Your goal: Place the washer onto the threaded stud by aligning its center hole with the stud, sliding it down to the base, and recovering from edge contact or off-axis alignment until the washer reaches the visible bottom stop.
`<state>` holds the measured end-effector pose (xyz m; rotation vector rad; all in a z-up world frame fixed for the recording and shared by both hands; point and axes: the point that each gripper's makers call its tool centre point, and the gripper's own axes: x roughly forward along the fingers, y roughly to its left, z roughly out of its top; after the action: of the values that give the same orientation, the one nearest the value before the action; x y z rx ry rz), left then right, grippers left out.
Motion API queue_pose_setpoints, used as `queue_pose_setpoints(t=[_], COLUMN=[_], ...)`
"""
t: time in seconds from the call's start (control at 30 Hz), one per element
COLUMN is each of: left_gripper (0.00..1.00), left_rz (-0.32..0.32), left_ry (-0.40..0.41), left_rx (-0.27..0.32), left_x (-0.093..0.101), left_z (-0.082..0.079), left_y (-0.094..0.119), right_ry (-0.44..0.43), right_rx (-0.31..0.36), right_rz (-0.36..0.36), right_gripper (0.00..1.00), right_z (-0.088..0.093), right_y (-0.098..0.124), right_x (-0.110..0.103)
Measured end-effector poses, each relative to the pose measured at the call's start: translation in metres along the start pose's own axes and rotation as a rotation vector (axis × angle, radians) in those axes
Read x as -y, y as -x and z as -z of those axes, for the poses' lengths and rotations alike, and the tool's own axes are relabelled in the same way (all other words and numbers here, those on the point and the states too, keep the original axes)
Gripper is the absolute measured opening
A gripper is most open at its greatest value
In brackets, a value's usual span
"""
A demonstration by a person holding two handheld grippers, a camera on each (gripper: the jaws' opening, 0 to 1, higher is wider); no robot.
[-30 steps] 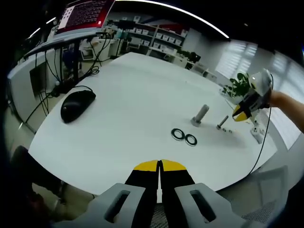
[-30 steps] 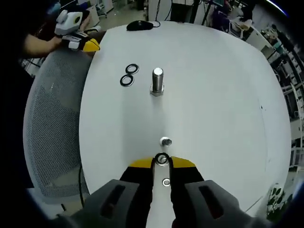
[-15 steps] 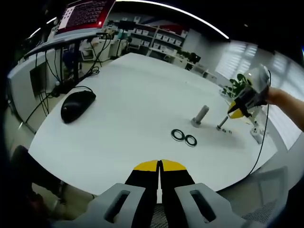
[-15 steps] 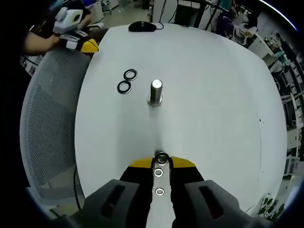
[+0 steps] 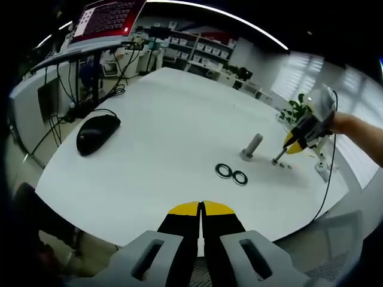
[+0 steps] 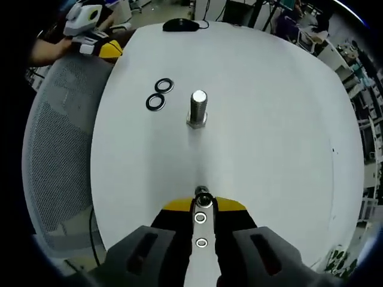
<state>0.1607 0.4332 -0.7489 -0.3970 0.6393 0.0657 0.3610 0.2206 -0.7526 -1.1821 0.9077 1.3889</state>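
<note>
One tool (image 6: 203, 205) (right) over stud (image 6: 204, 194), jaws apart

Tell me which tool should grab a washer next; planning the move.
Right. The right tool is open over the small silver washers by the thin metal stud; the left tool is shut, far back from them.

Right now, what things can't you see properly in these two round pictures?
- Small bolt, right gripper view: the right gripper tips cover its lower part, so any grip is unclear.
- Two small washers between its jaws: too small to tell if they are touched.
- Red screen, left gripper view: writing blurred, top cut off.
</note>
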Motion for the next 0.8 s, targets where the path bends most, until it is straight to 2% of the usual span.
queue_pose_setpoints(t=[0.37,0.67,0.8], left_gripper=[0.0,0.0,0.0], left_rz=[0.004,0.007,0.01], left_ry=[0.005,0.014,0.011], left_rx=[0.006,0.009,0.007], left_x=[0.0,-0.001,-0.001], left_z=[-0.001,-0.001,0.0], left_y=[0.0,-0.001,-0.001], right_ry=[0.012,-0.004,0.015], right_rx=[-0.042,-0.062,-0.074], right_rz=[-0.025,-0.033,-0.014], right_gripper=[0.13,0.14,0.17], right_z=[0.005,0.011,0.016], right_y=[-0.025,-0.036,-0.037], right_x=[-0.003,-0.006,-0.006])
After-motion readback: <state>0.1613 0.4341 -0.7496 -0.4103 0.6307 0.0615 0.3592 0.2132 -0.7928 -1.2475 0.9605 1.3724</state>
